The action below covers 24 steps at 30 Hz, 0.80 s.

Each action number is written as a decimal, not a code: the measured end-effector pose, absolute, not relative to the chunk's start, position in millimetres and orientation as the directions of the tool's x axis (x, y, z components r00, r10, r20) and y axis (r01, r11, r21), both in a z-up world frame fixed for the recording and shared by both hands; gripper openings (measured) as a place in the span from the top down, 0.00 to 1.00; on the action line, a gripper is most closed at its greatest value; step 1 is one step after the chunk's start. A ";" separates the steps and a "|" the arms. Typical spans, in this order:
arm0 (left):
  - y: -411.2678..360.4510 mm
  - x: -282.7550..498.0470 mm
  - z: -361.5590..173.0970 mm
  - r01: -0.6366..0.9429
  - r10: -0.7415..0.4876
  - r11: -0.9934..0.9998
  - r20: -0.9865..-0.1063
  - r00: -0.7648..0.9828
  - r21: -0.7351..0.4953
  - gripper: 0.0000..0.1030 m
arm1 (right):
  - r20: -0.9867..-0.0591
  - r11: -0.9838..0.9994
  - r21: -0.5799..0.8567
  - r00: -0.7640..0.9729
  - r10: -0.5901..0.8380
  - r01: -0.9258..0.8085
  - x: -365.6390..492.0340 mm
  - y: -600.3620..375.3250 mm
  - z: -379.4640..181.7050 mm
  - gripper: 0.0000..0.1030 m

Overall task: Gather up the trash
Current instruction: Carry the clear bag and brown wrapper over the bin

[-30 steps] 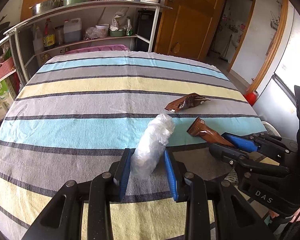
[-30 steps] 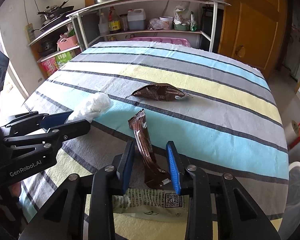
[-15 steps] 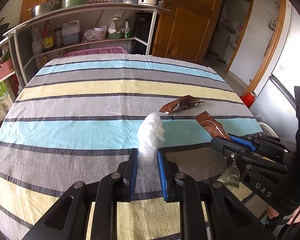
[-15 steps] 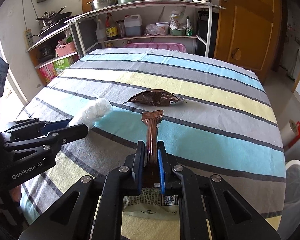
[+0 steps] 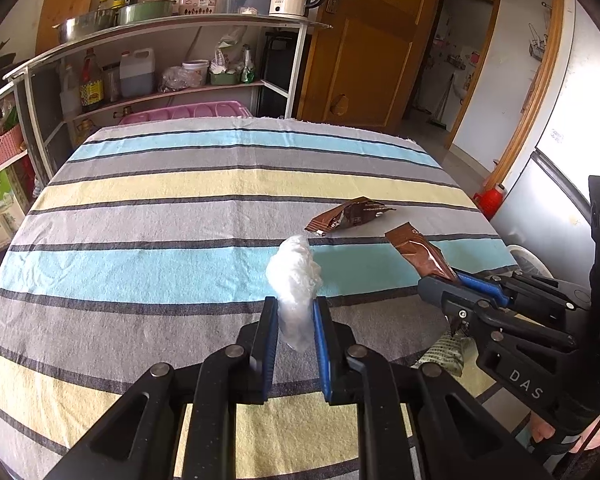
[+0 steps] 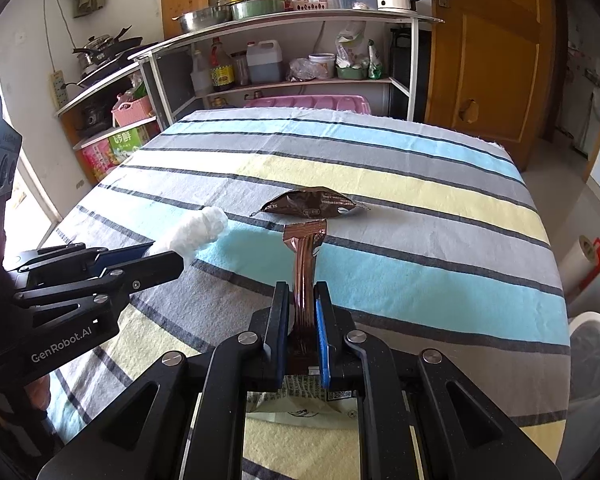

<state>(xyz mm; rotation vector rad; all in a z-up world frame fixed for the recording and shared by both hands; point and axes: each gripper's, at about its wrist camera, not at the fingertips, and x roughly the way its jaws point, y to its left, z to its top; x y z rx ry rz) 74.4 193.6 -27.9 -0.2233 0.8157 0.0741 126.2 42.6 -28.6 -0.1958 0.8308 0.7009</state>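
The left gripper (image 5: 294, 314) pinches a crumpled clear plastic wad (image 5: 296, 280), its long axis rising forward beyond the fingers above the striped worktop (image 5: 180, 220). The right gripper (image 6: 303, 308), fingers nearly closed, clamps a brown sachet (image 6: 305, 256) edge-on, pointing away. A second brown wrapper (image 6: 312, 204) lies crosswise beyond it.

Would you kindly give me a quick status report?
Left tool shut on plastic wad. Right tool shut on brown wrapper. Brown packet and printed wrapper left.
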 end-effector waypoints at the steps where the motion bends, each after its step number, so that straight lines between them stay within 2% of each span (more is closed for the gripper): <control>1: 193.3 73.5 -27.2 -0.150 -0.023 0.974 -0.726 0.688 -0.172 0.83 | -0.730 0.761 0.107 0.469 0.498 -0.640 125.8 41.1 -27.4 0.88; 10: 185.1 65.9 -15.0 -0.116 -0.040 0.977 -0.694 0.719 -0.177 0.83 | -0.703 0.769 0.130 0.489 0.517 -0.626 123.5 28.3 -18.5 0.88; 24: 124.0 76.2 16.7 0.016 -0.101 0.991 -0.648 0.755 -0.136 0.83 | -0.649 0.830 0.165 0.575 0.498 -0.532 116.9 -31.2 8.4 0.88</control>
